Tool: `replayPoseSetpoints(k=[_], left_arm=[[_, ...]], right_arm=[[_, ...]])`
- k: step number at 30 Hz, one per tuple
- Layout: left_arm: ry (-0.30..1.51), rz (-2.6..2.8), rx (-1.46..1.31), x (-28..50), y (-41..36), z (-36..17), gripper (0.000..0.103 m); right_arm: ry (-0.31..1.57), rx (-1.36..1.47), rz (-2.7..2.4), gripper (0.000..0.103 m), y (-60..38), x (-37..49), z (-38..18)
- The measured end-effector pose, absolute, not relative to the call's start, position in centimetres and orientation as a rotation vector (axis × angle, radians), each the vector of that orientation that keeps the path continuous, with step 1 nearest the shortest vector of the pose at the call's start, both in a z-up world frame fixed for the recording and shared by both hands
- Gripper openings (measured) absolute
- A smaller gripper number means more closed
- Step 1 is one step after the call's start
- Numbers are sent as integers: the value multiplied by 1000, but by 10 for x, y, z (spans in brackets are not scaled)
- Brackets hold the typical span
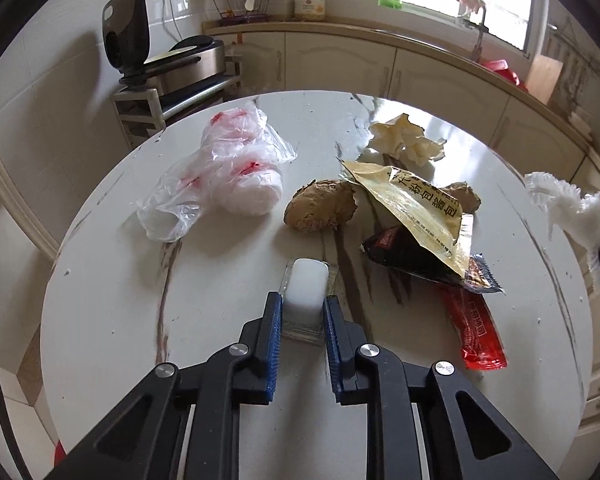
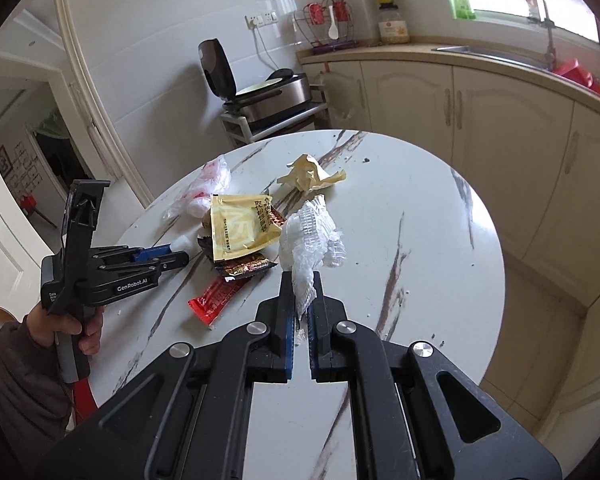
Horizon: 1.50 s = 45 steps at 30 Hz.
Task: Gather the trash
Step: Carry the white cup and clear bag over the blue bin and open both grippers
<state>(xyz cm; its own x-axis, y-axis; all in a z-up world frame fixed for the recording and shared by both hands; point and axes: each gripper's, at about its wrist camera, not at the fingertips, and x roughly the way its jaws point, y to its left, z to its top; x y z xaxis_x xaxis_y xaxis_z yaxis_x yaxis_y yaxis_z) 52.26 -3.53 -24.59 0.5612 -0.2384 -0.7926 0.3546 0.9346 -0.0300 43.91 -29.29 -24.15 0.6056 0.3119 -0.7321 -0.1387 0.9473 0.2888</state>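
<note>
Above table (image 2: 420, 208): right claw (image 2: 301, 300) grips crumpled plastic (image 2: 310, 236); left claw (image 1: 303, 312) pinches white block (image 1: 306, 284).

— What's my right gripper (image 2: 301, 300) got?
— Its jaws pinch a crumpled clear plastic wrapper (image 2: 310, 236), lifted off the round table (image 2: 428, 248).
— And my left gripper (image 2: 180, 249)?
— Near the table's left edge, by the yellow sachet (image 2: 240, 226).

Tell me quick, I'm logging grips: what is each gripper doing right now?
Left gripper: closed on the small white packet.
Right gripper: closed on the crumpled clear plastic wrapper, lifted above the table.
</note>
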Motion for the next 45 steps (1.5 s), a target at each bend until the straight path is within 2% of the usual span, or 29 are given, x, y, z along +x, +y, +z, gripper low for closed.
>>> replayPoseSetpoints(k=[5,6,12,14,15,16,17,18,23,24,25,26,34,45], left_arm=[[894,-366,102,509,-29,-232,14],[891,-378,83,504,-28,-228,0],[913,-357,90,484,-33,-225,2],[882,-313,131,483,-35,-226,11],[854,-308,146,484,-38,-225,27],[838,-301,163,485,-41,-226,50],[828,-288,175,488,-44,-228,57],[829,-285,177,491,-47,-229,58],[863,-291,173,510,-61,-237,58],[885,-292,158,515,-62,-240,51],[896,-304,147,517,-62,-242,31],[907,-306,146,520,-62,-243,28],[907,-324,56,517,-41,-240,25],[830,-474,86,432,-76,-191,25]], right_arm=[[865,244,276,6,-297,433,-241],[861,246,278,6,-298,430,-240],[852,275,273,6,-314,406,-236],[851,274,270,6,-319,399,-236],[855,273,270,6,-320,396,-236],[857,274,269,6,-320,395,-237],[858,274,266,6,-320,395,-238],[861,273,267,6,-321,395,-239],[871,278,270,6,-322,405,-248],[874,280,271,6,-322,408,-250],[877,283,273,6,-322,410,-252],[880,283,273,6,-322,412,-254],[862,295,276,6,-324,414,-252],[819,324,244,6,-349,369,-235]])
